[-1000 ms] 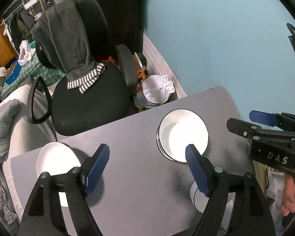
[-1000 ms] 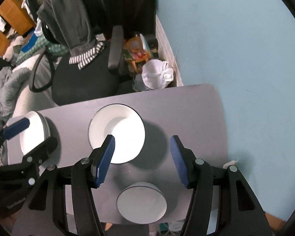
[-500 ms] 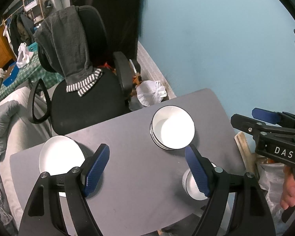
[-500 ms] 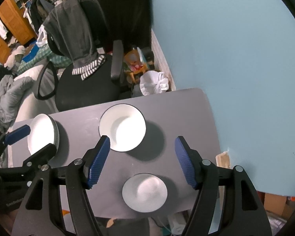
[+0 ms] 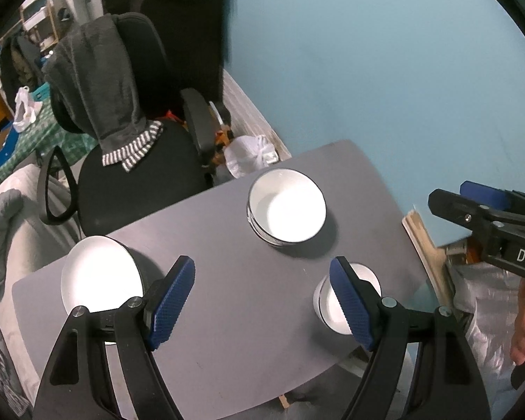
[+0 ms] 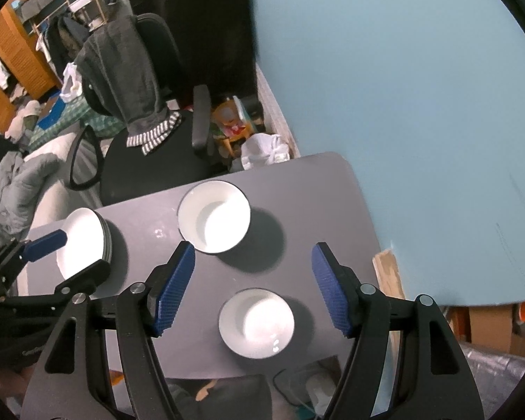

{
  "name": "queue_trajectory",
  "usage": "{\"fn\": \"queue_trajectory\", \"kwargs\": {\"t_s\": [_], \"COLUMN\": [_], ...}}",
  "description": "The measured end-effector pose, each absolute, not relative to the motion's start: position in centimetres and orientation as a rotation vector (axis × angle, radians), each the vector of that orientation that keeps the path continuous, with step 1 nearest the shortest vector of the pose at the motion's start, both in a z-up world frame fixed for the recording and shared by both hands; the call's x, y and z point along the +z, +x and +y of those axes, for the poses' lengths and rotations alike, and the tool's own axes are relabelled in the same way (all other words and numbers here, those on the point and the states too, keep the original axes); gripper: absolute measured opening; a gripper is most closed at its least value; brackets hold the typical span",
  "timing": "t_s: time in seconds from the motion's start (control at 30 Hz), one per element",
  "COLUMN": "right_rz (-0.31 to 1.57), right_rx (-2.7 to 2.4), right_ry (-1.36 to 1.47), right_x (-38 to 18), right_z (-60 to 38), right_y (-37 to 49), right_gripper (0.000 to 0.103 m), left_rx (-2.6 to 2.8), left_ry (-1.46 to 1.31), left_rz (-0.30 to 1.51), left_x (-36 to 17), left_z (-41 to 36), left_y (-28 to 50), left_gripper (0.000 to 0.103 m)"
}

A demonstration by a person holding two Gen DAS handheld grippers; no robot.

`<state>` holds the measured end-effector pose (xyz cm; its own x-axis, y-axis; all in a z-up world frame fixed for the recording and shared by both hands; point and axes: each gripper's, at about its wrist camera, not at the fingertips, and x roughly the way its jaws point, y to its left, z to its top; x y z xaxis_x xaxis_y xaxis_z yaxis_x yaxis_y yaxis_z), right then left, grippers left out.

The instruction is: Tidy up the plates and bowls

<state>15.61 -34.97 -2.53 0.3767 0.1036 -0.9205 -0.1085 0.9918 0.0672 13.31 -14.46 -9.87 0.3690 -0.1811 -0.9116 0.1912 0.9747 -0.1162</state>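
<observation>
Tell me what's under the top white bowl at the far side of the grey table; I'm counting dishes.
More rims show beneath the top white bowl, so it sits nested on a stack on the grey table. How many bowls are underneath cannot be counted; it covers them.

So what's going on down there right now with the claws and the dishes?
Left claw, right claw: open, empty, above table. Plate stack, big bowls, small bowl sit apart. Nothing in the way.

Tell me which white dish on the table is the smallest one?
The small bowl at the table's near edge. The bowl stack and the plate stack are both wider.
</observation>
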Motion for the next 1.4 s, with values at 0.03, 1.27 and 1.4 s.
{"fn": "queue_trajectory", "kwargs": {"t_s": [0.03, 1.27, 1.4], "right_rz": [1.179, 1.345, 1.376], "right_rx": [0.127, -0.02, -0.039], "right_ry": [-0.002, 0.183, 0.159], "right_x": [-2.6, -13.0, -15.4], "right_z": [-35.2, -41.4, -41.6], "right_y": [15.4, 9.9, 9.9], "right_gripper": [0.069, 0.069, 0.069], "left_rx": [-0.25, -0.391, -0.401], "left_ry": [0.018, 0.085, 0.109], "left_rz": [1.169, 1.383, 1.402], "left_x": [-9.9, -18.6, -20.3], "left_z": [-14.7, -19.4, -20.0], "left_y": [13.2, 12.3, 12.4], "left_gripper": [0.081, 0.081, 0.081]}}
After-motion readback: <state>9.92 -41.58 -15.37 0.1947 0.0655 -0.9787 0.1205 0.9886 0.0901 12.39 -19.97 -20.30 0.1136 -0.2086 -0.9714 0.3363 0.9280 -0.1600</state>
